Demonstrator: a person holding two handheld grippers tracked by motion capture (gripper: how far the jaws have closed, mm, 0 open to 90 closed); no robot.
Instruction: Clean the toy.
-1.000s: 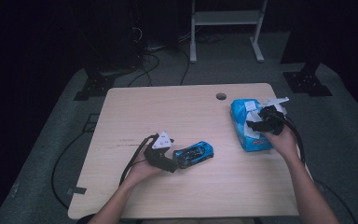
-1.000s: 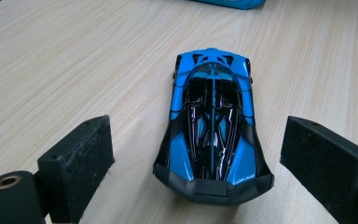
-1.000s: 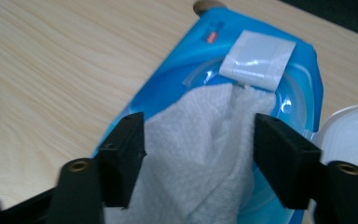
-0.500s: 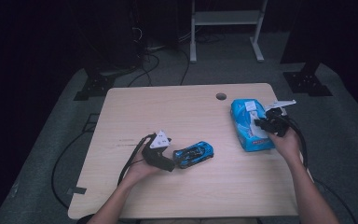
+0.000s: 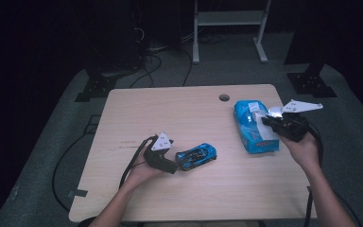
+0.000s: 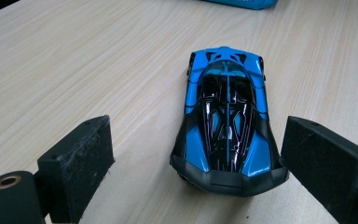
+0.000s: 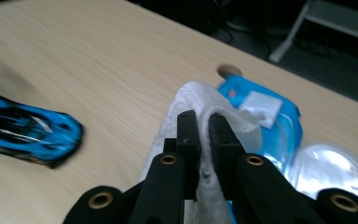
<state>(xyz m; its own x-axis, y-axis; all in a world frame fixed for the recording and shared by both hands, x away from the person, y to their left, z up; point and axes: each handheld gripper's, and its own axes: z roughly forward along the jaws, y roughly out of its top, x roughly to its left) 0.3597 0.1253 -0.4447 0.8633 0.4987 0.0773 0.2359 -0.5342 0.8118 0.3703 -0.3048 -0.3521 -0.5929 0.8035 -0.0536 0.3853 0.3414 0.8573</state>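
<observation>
1. Dark floor and cables ring a pale wooden table (image 5: 170,113); on its right side lies a blue wipes pack (image 5: 254,126), lid flap open.
2. From the pack rises a white wipe (image 7: 214,121); the right gripper (image 7: 204,135) has just closed its jaws on it and pinches the sheet tight between its pads, above the pack.
3. Judging by that, the pull has begun; the wipe looks partly drawn out, not yet free.
4. A second ago this gripper stood open, lower over the pack; now it sits shut and higher, nearer the table's right edge.
5. Left of the pack, well apart, rests a blue toy car (image 6: 226,121); the left gripper (image 6: 200,158) brackets its tail, jaws wide, pads not pressing; it has kept its place.
</observation>
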